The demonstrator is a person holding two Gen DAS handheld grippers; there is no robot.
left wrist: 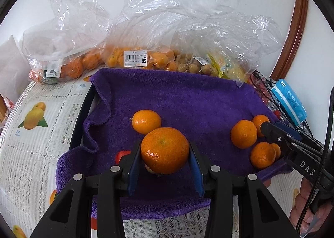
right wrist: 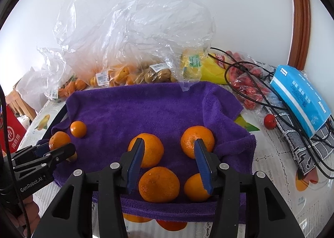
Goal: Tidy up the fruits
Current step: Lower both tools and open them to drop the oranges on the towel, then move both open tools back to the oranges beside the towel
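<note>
The left gripper (left wrist: 165,160) clamps a mandarin (left wrist: 165,150) between its blue pads above the purple towel (left wrist: 177,100). The right gripper (right wrist: 169,163) stands parted, gripping nothing; three loose mandarins (right wrist: 159,184) lie on the towel around and just beyond its fingertips.

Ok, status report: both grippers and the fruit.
Left gripper shut on a tangerine. Right gripper open over loose tangerines on the purple towel. Nothing blocking.
</note>
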